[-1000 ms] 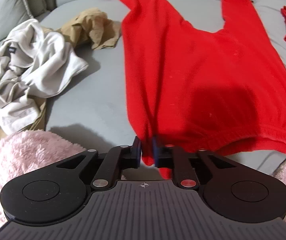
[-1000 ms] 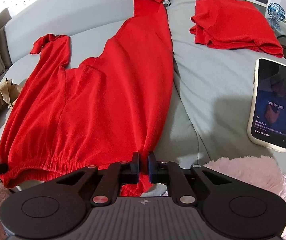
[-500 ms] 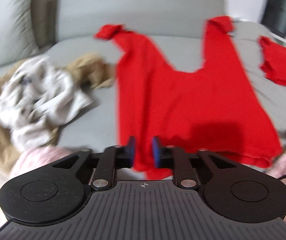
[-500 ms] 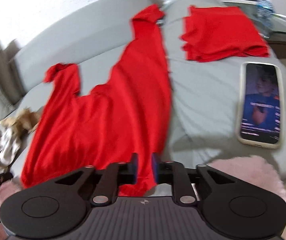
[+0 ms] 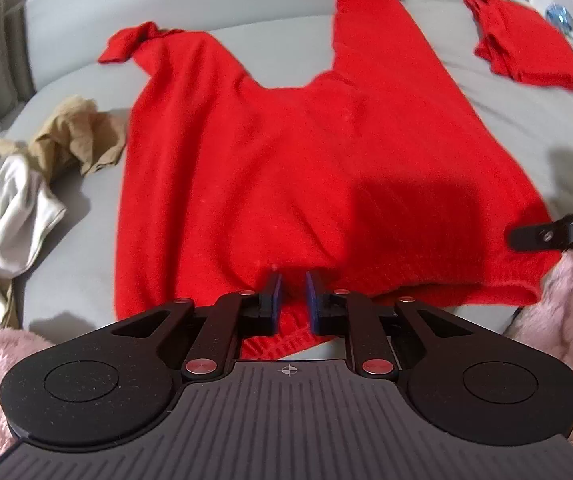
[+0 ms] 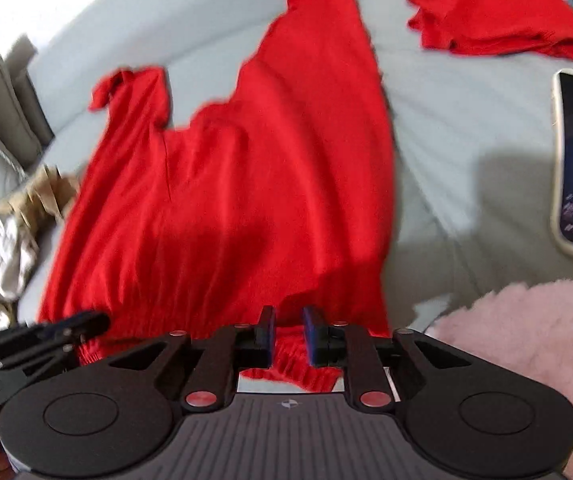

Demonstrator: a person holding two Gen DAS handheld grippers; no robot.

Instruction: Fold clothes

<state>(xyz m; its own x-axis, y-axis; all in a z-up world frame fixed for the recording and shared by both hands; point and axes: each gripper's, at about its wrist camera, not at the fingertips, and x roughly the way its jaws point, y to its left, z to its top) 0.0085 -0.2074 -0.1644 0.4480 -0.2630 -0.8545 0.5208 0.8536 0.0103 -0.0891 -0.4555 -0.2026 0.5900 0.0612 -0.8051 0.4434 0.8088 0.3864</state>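
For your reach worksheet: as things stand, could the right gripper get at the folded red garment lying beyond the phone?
Probably yes: the folded red garment lies uncovered on open grey bedding, though the right gripper, jaws opening, straddles the red trousers.

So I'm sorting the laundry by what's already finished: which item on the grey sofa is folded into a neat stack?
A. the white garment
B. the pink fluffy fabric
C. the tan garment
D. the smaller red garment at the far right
D: the smaller red garment lies in flat stacked layers, while the white garment and tan garment are crumpled heaps.
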